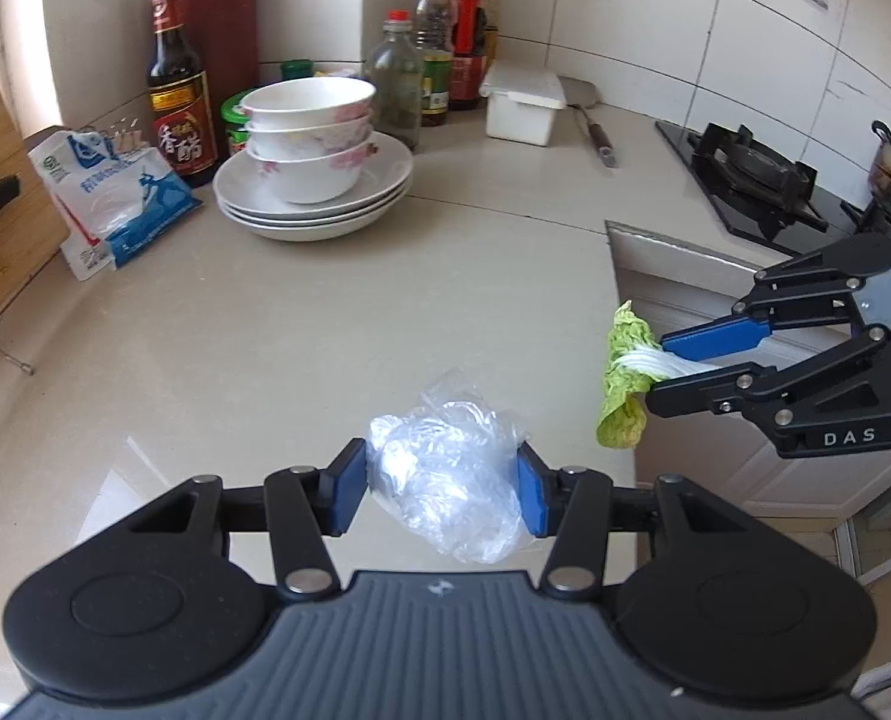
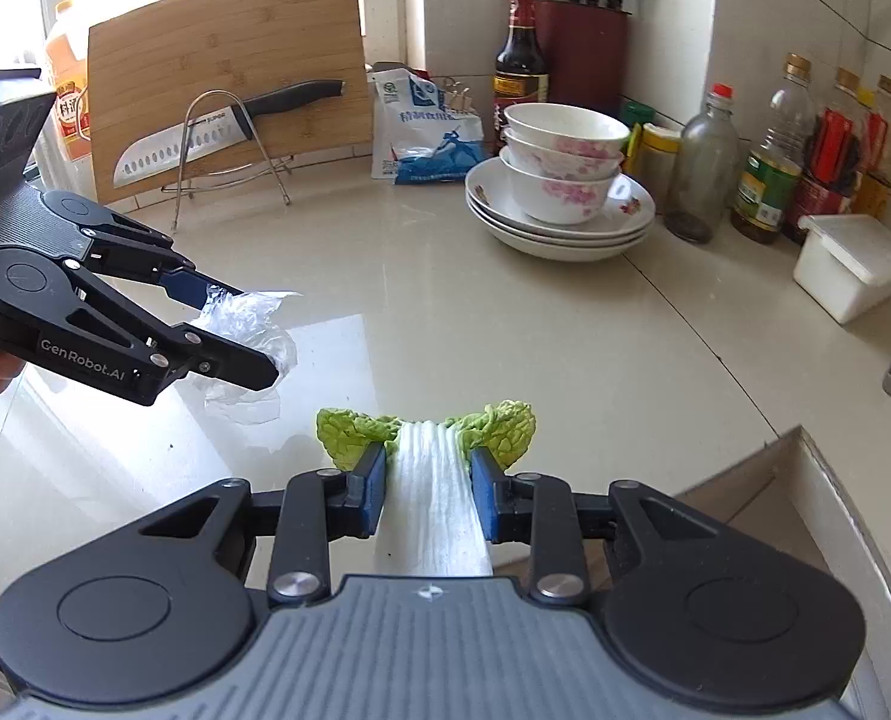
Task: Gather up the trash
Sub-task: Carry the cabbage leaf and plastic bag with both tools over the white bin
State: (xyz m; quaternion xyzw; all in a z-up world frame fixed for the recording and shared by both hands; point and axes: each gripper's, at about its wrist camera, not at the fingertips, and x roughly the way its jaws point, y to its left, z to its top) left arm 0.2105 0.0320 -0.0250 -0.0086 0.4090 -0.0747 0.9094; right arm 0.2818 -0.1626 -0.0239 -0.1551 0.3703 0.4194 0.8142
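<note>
Both pieces of trash gripped, lifted off the countertop point(image 1: 265, 360), not yet binned.

Left gripper point(image 1: 442, 489) clamped on crumpled clear plastic wrap point(image 1: 451, 468), wad filling the gap between the blue pads and bulging past the tips. Right gripper point(image 2: 427, 489) clamped on cabbage leaf point(image 2: 430, 498), white stalk between the pads, green frill spreading just beyond the tips (seen edge-on from the left wrist view). Pickup looks done for these two; no bin in either view, so drop-off still left. No other loose scraps visible near either jaw; stacked bowls point(image 1: 307, 138) and bottles well beyond the tips.
</note>
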